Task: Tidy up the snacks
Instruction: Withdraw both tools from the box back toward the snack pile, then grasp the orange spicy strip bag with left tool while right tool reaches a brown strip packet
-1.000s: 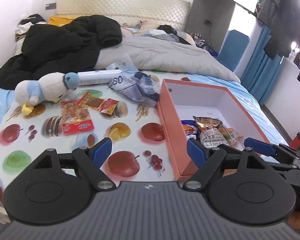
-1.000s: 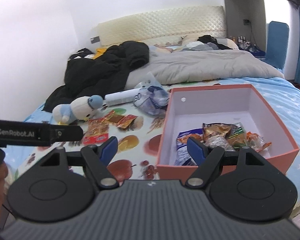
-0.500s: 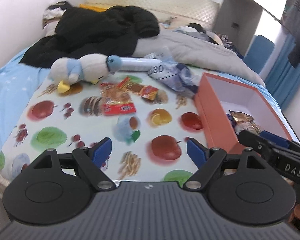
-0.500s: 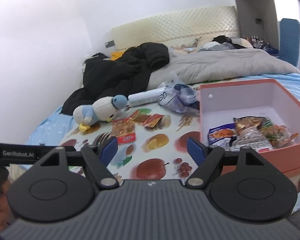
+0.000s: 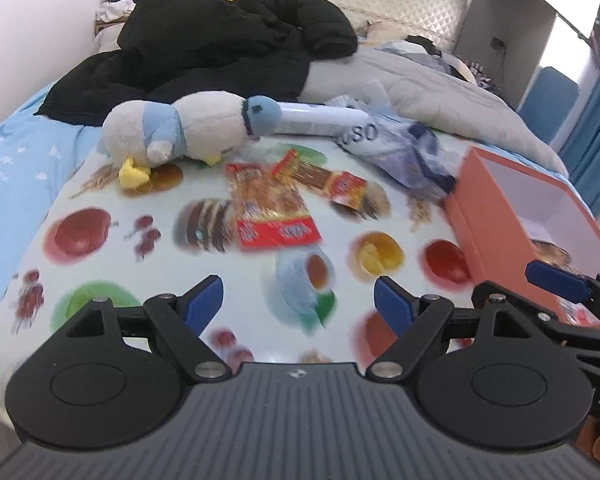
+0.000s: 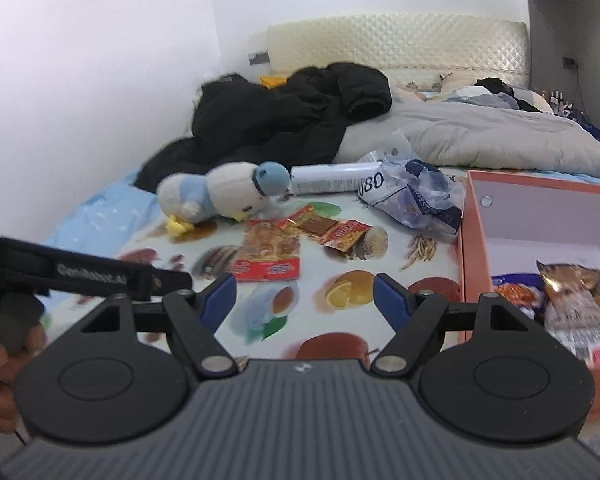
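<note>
A large red snack packet (image 5: 270, 210) (image 6: 270, 254) lies on the fruit-print cloth (image 5: 100, 272). Two small red packets (image 5: 320, 178) (image 6: 332, 229) lie just behind it. An orange box (image 5: 512, 208) (image 6: 466, 240) at the right holds several snack packets (image 6: 572, 300). My left gripper (image 5: 298, 304) is open and empty, hovering in front of the large packet. My right gripper (image 6: 304, 294) is open and empty, between the packets and the box.
A plush penguin (image 5: 180, 132) (image 6: 224, 192) lies behind the packets. A white tube (image 6: 332, 178) and a crumpled blue-white plastic bag (image 5: 400, 148) (image 6: 416, 192) lie beside it. A black jacket (image 5: 220, 48) and a grey quilt (image 6: 480, 136) cover the far bed.
Both grippers have swung left, away from the orange box and toward the loose red packets. Both stay open and empty.
</note>
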A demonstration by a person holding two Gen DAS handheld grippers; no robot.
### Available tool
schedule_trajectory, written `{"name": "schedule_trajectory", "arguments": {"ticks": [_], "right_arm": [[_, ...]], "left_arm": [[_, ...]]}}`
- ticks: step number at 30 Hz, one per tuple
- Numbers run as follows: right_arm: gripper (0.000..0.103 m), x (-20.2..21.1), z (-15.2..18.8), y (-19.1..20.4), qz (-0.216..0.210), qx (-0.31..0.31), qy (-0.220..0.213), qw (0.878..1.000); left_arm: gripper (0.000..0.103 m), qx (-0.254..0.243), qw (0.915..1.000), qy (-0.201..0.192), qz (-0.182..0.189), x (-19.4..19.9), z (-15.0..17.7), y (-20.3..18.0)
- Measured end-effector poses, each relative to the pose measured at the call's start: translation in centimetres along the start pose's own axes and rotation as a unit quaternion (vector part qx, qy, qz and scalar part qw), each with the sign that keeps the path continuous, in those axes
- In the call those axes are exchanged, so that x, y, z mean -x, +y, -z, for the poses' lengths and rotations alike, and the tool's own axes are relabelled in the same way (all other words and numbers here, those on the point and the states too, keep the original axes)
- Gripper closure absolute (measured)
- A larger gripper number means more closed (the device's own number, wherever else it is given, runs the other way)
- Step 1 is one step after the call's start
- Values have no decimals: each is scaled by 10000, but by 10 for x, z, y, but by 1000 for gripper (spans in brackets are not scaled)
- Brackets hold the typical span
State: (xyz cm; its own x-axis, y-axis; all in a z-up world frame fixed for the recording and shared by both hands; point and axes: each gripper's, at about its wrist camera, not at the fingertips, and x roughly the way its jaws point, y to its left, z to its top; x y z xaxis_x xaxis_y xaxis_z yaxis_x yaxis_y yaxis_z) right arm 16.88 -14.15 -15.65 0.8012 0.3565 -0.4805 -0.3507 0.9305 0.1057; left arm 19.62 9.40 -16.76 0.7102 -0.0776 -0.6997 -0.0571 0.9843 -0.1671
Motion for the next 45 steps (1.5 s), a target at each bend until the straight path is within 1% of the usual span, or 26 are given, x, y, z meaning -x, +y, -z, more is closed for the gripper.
{"name": "schedule_trajectory", "arguments": {"ticks": [6, 8, 9, 12, 13, 15, 19, 22, 27, 29, 33, 36, 37, 38, 39, 40, 41, 43, 44, 45], "right_arm": [[26, -66, -1, -10, -26, 48, 118, 9999], [26, -90, -2, -14, -64, 72, 221, 9997], [26, -100, -4, -16, -92, 84, 261, 9996], [27, -130, -14, -20, -151, 234, 422, 9987], [29, -141, -19, -22, -142, 299, 518, 9981], [29, -161, -31, -26, -160, 406, 703, 9966], [29, -206, -55, -37, -382, 549, 1014, 9926], [29, -240, -67, -39, -501, 881, 1145, 9882], [28, -297, -76, -38, -994, 1153, 1528, 9765], [28, -315, -77, -33, -1018, 1416, 1635, 9710], [28, -346, -77, -30, -1040, 1764, 1816, 9618], [27, -358, -71, -32, -961, 2028, 1888, 9560], [28, -360, -71, -36, -1068, 1955, 1854, 9571], [28, -363, -72, -40, -1126, 1870, 1907, 9571], [27, -364, -74, -43, -1163, 1734, 1976, 9578], [27, -365, -74, -47, -1194, 1581, 2032, 9589], [30, -364, -74, -49, -1209, 1526, 2041, 9594], [38, -359, -71, -49, -1299, 1566, 1999, 9585], [39, -355, -69, -48, -1304, 1580, 1983, 9585], [39, -353, -68, -48, -1285, 1568, 1976, 9591]], "left_arm": [[17, 133, 9998, 84, -105, -68, -21, 23], [17, 44, 9998, 172, -1, -91, -27, 25], [17, -45, 9999, 141, 30, -101, -31, 25], [17, -241, 9996, 149, -15, -132, -43, 24], [17, -259, 9995, 166, -20, -140, -47, 24], [17, -319, 9994, 155, -19, -160, -55, 26], [18, -482, 9986, 226, -48, -193, -65, 25], [21, -621, 9976, 266, -133, -214, -69, 26], [25, -744, 9964, 373, -147, -237, -70, 29], [32, -780, 9957, 460, -204, -244, -70, 31], [33, -734, 9962, 433, -175, -253, -70, 37], [39, -736, 9963, 413, -157, -254, -70, 39], [43, -758, 9963, 393, -132, -253, -70, 40], [48, -799, 9961, 355, -120, -252, -70, 39], [50, -833, 9959, 326, -110, -251, -69, 39], [56, -844, 9959, 308, -108, -248, -68, 39], [61, -851, 9959, 293, -101, -246, -67, 39], [67, -914, 9955, 248, -86, -241, -63, 39], [73, -912, 9955, 240, -59, -238, -61, 39], [76, -862, 9960, 245, -22, -235, -59, 41]]}}
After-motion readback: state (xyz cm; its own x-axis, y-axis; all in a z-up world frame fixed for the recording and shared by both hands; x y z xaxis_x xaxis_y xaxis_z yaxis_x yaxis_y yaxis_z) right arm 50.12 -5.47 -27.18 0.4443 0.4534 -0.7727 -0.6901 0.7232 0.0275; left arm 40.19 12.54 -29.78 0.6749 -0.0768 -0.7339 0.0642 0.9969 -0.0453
